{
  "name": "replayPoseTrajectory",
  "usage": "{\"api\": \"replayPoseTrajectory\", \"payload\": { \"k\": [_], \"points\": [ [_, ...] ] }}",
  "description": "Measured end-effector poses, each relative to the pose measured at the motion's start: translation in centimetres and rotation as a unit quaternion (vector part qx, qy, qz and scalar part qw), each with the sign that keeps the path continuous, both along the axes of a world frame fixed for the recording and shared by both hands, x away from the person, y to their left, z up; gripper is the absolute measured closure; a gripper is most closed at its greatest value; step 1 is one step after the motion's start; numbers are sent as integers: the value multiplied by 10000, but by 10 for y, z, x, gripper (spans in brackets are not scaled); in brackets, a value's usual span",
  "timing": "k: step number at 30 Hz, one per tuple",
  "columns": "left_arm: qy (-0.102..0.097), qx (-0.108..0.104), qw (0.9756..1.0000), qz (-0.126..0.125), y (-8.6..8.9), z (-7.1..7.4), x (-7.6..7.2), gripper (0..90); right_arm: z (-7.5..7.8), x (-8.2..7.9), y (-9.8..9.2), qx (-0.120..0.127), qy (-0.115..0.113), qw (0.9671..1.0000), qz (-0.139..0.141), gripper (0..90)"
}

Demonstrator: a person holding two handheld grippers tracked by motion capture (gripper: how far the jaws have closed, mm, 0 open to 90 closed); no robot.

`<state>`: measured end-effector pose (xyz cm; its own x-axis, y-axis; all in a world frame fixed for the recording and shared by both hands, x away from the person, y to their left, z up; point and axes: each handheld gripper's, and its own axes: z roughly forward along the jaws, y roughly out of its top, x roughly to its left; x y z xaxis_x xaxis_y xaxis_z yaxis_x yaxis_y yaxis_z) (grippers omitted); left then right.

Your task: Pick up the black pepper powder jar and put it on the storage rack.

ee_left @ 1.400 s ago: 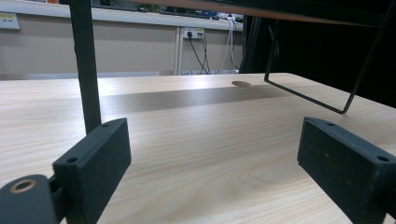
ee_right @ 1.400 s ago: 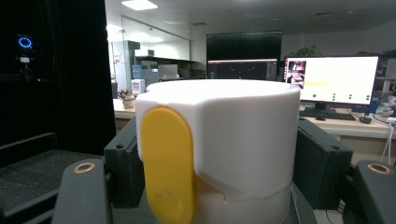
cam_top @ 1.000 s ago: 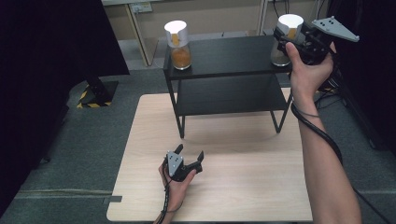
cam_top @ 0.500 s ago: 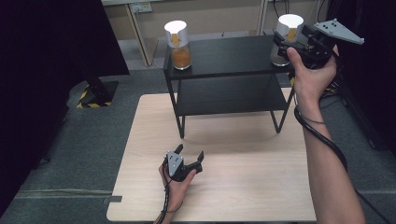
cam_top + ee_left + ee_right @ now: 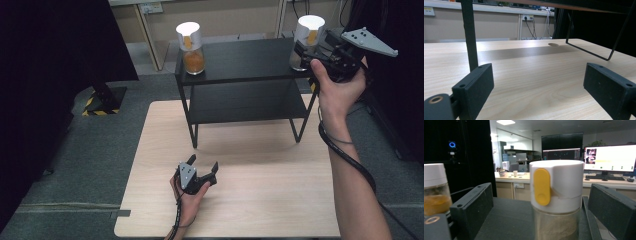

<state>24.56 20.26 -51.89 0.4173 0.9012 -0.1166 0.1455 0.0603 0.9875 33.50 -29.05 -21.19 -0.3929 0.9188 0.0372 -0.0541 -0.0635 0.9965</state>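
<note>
While unclasped, right hand-held gripper [image 5: 541, 207] wide, white-capped jar [image 5: 556, 195] between its jaws, untouched.

Around our left gripper [image 5: 202, 172] bare tabletop [image 5: 260, 200] is lying free on every side, with the black shelf [image 5: 240, 90] and its legs barring the way ahead. Between the open jaws of our right gripper [image 5: 541, 215] the white-lidded jar [image 5: 556, 202] is standing clear of both pads, and a second jar [image 5: 190, 47] is standing well apart at the shelf's far end.

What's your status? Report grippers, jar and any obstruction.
Right gripper open, jaws just widened, astride the white-capped jar on the black shelf, no pad contact. Left gripper open, empty, over the table. Nothing in the way.
</note>
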Motion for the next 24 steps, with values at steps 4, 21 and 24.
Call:
{"api": "replayPoseTrajectory", "payload": {
  "k": [4, 21, 24],
  "points": [
    [-7, -2, 10000, 5, 0, 0, 0, 89, 0, -7, 0, -12, 0, 10000, 35, 65],
    [-17, 3, 10000, 17, 0, 0, -1, 89, -20, -30, -7, -197, -66, 9997, 131, 65],
    [-15, 3, 10000, 20, -1, 0, -1, 89, -26, -32, -9, -210, -60, 9996, 174, 66]
  ]
}}
